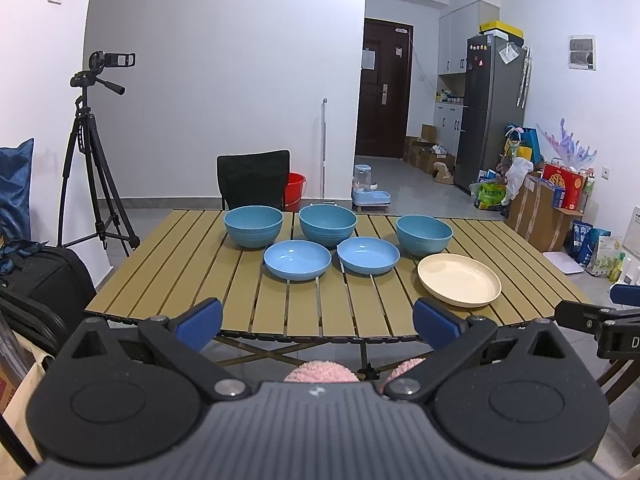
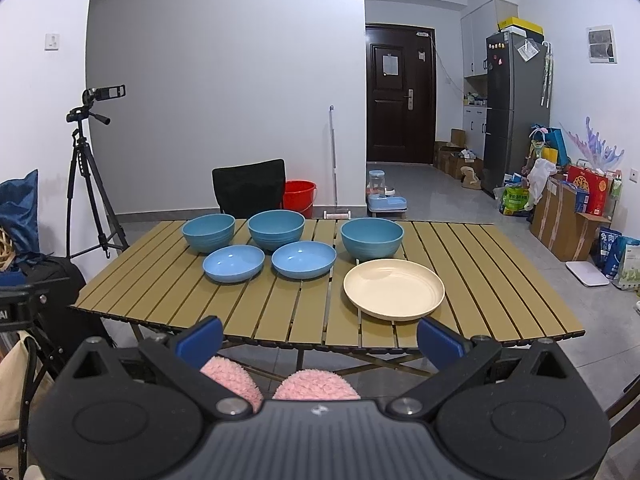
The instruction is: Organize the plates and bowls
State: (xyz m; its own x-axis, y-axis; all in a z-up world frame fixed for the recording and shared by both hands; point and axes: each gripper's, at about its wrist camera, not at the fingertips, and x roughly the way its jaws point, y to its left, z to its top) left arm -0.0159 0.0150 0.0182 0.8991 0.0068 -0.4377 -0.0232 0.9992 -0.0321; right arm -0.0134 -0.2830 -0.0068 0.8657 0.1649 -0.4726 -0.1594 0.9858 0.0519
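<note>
Wooden slats form the top of a folding table (image 1: 168, 280), on which all the dishes are placed. Three deep blue bowls are set in a row at the far side: the left bowl (image 1: 253, 227), the middle bowl (image 1: 328, 225) and the right bowl (image 1: 424, 235). Two shallow blue plates are seen just in front of them, the left blue plate (image 1: 297, 259) and the right blue plate (image 1: 368, 255), close to each other but not touching. A cream plate (image 1: 459, 279) is laid nearer to the front edge, just beside the right bowl, on the right part of the table.

The left gripper (image 1: 318, 320) is held before the near edge of the table, with its blue pads wide apart and nothing between them. The right gripper (image 2: 320, 336) is held in the same way, its jaws spread and empty, and the cream plate is seen just beyond its right pad. No dish is touched by either gripper.

Pink fluffy slippers (image 2: 316, 384) are visible below, under the grippers. A black chair (image 1: 254, 178), a red bucket (image 1: 296, 190) and a camera on a tripod (image 1: 96, 152) are seen behind the table.
</note>
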